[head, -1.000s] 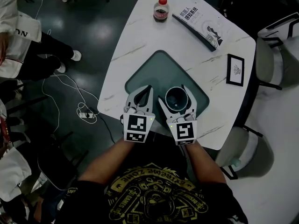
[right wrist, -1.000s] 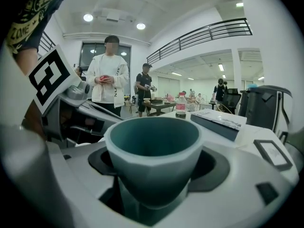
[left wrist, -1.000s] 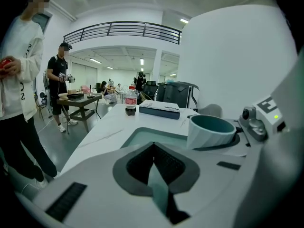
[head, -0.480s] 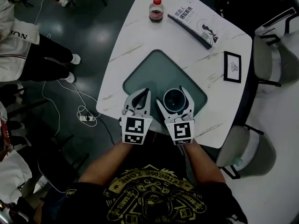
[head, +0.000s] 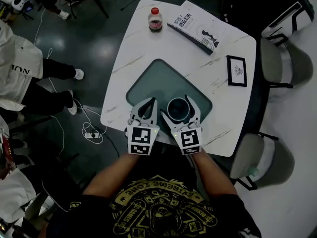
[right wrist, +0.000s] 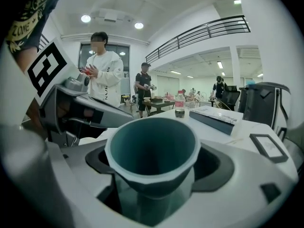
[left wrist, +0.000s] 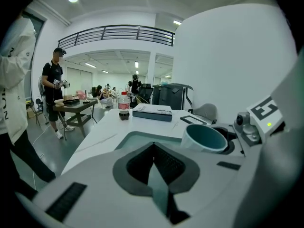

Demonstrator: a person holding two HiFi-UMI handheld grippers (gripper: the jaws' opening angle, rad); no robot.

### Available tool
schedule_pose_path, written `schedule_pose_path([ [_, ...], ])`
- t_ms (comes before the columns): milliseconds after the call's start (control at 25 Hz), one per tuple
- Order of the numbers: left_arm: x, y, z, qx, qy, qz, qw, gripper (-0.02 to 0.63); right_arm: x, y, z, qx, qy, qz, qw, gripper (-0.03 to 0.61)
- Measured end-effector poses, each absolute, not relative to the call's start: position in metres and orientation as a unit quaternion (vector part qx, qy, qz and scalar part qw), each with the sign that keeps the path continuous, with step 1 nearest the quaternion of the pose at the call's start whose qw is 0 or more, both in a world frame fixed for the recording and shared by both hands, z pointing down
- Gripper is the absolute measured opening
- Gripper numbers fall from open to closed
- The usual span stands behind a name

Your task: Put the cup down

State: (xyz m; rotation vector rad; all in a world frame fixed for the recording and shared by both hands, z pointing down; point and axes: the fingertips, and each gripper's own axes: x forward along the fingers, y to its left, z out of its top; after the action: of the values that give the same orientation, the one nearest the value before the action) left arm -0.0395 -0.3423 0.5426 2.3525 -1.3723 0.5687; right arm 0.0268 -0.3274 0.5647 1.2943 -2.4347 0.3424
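A teal cup [head: 178, 110] stands upright on the dark green mat [head: 148, 83] set into the white table, near its front edge. My right gripper [head: 176, 106] has one jaw on each side of the cup. Its jaws have just been opening. In the right gripper view the cup [right wrist: 152, 151] fills the space between the spread jaws of the right gripper [right wrist: 159, 161], with a small gap at each pad. My left gripper [head: 152, 103] rests just left of it, shut and empty. In the left gripper view the left gripper [left wrist: 152, 146] has its tips together, with the cup [left wrist: 204, 137] to the right.
At the table's far side lie a red-capped bottle [head: 155, 20] and a book [head: 195, 26]; a small framed card [head: 237, 71] is at the right. Grey chairs [head: 277, 58] stand to the right. People [head: 20, 78] and a floor cable [head: 91, 128] are at the left.
The head view has shifted, so the table sits a little further left in the picture. Both grippers keep their places by the cup. The right jaws stand slightly wider around it.
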Motion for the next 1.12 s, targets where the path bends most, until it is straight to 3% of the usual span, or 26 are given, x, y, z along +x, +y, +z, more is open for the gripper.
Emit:
schedule_pose_path([
  [880, -0.04, -0.279, 0.466, 0.815, -0.543, 0.138, 0.147, 0.009, 0.053, -0.254, 0.476, 0.454, -0.874, 0.097, 0.141, 0.43],
  [1120, -0.031, -0.247, 0.442, 0.808, -0.561, 0.113, 0.139, 0.009, 0.067, -0.222, 0.452, 0.439, -0.883, 0.081, 0.144, 0.27],
])
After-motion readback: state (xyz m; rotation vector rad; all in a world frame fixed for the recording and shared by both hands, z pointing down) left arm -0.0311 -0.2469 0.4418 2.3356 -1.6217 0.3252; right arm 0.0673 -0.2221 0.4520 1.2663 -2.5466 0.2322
